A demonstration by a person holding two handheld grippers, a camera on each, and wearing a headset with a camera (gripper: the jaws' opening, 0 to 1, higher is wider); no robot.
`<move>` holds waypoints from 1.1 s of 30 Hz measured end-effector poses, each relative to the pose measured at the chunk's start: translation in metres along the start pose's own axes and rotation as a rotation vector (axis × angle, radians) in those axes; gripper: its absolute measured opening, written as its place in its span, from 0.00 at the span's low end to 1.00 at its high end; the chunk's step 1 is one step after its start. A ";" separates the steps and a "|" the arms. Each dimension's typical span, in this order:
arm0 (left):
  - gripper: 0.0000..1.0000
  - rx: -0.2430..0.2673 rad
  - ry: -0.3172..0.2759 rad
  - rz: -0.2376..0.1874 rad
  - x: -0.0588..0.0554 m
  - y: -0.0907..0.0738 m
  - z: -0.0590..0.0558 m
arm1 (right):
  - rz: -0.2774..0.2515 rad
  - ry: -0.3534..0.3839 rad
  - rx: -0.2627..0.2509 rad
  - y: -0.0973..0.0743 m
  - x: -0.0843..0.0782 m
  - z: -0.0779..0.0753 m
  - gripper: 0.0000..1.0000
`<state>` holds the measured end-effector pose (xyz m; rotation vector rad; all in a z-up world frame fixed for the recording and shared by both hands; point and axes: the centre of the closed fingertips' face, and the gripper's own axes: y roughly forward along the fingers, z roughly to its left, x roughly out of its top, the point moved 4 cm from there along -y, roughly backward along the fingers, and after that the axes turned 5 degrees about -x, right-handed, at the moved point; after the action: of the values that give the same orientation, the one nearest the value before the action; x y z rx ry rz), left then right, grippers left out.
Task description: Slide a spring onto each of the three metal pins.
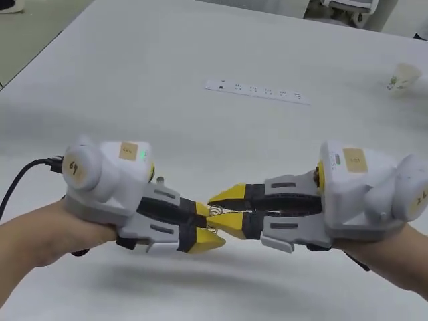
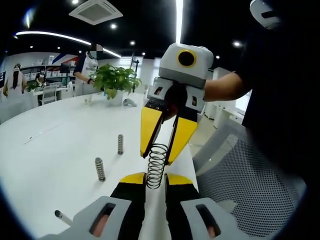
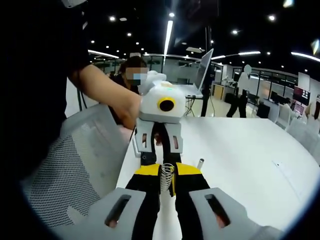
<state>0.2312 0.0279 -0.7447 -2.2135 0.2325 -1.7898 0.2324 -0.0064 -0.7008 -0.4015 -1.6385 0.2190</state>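
A metal spring (image 1: 215, 212) hangs above the white table (image 1: 200, 60), between the two grippers, which meet tip to tip. My left gripper (image 1: 206, 225) (image 2: 156, 179) has its yellow jaws closed against the spring's (image 2: 156, 167) near end. My right gripper (image 1: 225, 208) (image 2: 159, 158) faces it and pinches the other end; in its own view the spring (image 3: 166, 177) sits between the right gripper's (image 3: 167, 171) jaws. Two pins stand on the table with springs on them (image 2: 120, 144) (image 2: 100, 169). A bare pin (image 2: 62, 216) (image 3: 200, 163) stands nearby.
A white power strip (image 1: 257, 90) lies across the far table, and a small pale cup (image 1: 402, 76) sits at the far right. A black cable (image 1: 20, 182) trails from the left gripper. A mesh chair (image 2: 240, 170) stands by the table edge, and a potted plant (image 2: 115, 80) stands beyond.
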 end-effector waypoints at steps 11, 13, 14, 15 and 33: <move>0.16 0.028 -0.005 -0.006 -0.001 -0.005 0.002 | 0.009 -0.011 -0.009 0.000 0.001 -0.003 0.07; 0.19 0.037 -0.003 -0.004 -0.001 -0.006 0.003 | 0.008 -0.010 -0.011 0.000 0.001 -0.004 0.07; 0.19 0.040 -0.004 -0.005 -0.001 -0.006 0.003 | 0.007 -0.009 -0.013 0.000 0.001 -0.004 0.07; 0.19 0.042 -0.005 -0.006 -0.001 -0.007 0.004 | 0.008 -0.009 -0.014 0.000 0.001 -0.004 0.07; 0.34 0.084 -0.014 -0.011 -0.002 -0.016 0.008 | 0.015 -0.013 -0.027 -0.001 0.001 -0.008 0.07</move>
<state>0.2376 0.0448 -0.7425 -2.1725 0.1391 -1.7555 0.2405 -0.0074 -0.6991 -0.4338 -1.6532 0.2116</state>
